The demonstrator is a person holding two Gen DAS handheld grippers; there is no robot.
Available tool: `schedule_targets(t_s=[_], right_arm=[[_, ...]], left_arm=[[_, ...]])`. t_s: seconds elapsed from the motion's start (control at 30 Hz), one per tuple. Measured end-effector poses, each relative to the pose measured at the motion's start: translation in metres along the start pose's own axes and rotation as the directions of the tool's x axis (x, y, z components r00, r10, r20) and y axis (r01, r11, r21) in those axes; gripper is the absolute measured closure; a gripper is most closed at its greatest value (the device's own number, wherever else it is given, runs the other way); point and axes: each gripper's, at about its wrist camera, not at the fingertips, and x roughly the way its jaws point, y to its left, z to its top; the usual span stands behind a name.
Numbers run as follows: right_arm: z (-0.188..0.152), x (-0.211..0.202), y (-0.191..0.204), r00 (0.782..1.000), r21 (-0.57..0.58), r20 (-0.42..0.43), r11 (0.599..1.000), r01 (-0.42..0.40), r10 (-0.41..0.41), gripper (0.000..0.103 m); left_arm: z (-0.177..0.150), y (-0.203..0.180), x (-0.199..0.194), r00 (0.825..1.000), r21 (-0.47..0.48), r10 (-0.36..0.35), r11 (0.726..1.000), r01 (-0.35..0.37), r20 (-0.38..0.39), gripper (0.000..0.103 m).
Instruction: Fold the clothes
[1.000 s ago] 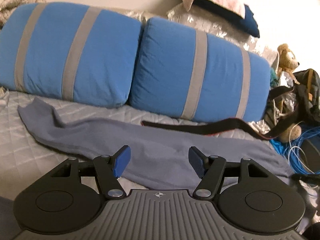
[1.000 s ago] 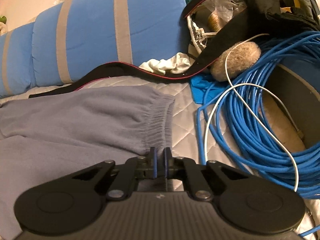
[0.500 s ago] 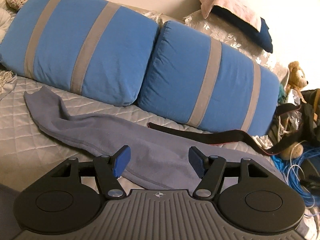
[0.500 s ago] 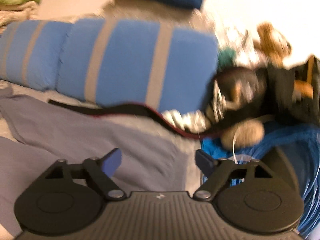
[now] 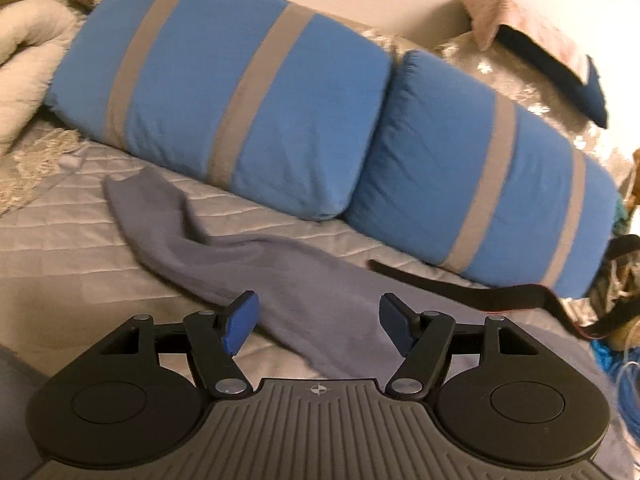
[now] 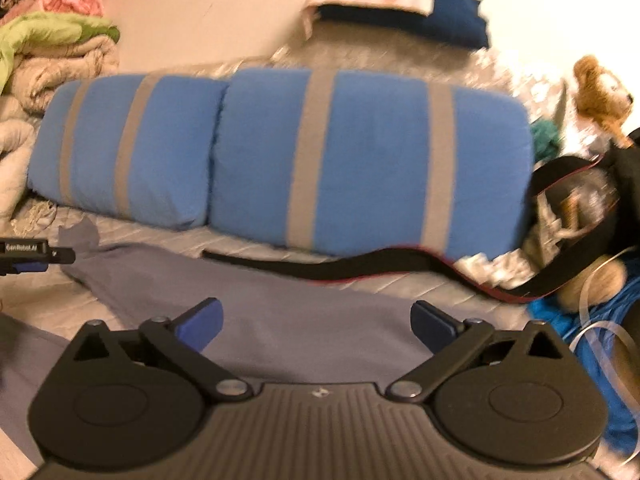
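Grey fleece trousers (image 5: 256, 264) lie stretched across the quilted bed (image 5: 60, 248) in the left wrist view, one leg running toward the bed's far left, ending just before the pillows. Left gripper (image 5: 318, 322) hangs over the trousers, jaws wide, holding nothing; blue pads (image 5: 240, 322). Two blue pillows (image 5: 224, 92) with grey stripes sit along the far edge of the bed. Black strap (image 5: 460, 288) lies between the trousers and the right pillow, running to the right edge. Beige blankets (image 5: 24, 68) are piled at the far left corner. No readable writing here; only a small crosshair mark on the gripper body.

Right wrist view, blurred: right gripper (image 6: 318, 324) jaws wide, empty, above the trousers (image 6: 300, 320), which cover the near middle of the bed (image 6: 40, 300). Strap (image 6: 360, 266) runs along the foot of the pillows (image 6: 360, 152) toward clutter at the right edge. Teddy bear (image 6: 600, 92) at far right, blue cable (image 6: 600, 344) coiled below it. Folded blankets (image 6: 52, 48), green and pink on top, at far left corner. A black device (image 6: 28, 256) enters from the left edge, white label reading about "GenRobot.AI", blurry.
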Motion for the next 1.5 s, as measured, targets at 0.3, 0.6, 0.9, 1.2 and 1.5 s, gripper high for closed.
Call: schedule_targets(t_s=[0.3,0.6,0.9,1.2,1.5], right_arm=[[-0.034,0.042,0.05,0.994,0.072,-0.063,0.994,-0.083,0.087,0.0],[-0.04,0.05,0.038,0.994,0.112,-0.108,0.994,-0.014,0.026,0.0],[-0.044,0.05,0.032,0.991,0.151,-0.134,0.988,-0.004,0.024,0.0],[-0.041,0.052,0.042,0.988,0.139,-0.135,0.989,-0.052,0.071,0.0],[-0.041,0.055,0.046,0.987,0.131,-0.129,0.988,-0.082,0.099,0.0]], left_arm=[[-0.003,0.032,0.007,0.998,-0.002,0.045,0.999,-0.045,-0.053,0.03],[0.0,0.036,0.014,0.996,-0.04,-0.002,0.999,-0.001,-0.084,0.03],[0.01,0.071,0.042,0.996,-0.19,0.025,0.981,-0.04,-0.083,0.03],[0.0,0.181,0.074,0.995,-0.744,-0.097,0.665,0.056,-0.011,0.031],[0.006,0.198,0.098,0.993,-0.818,-0.114,0.572,0.064,-0.003,0.06]])
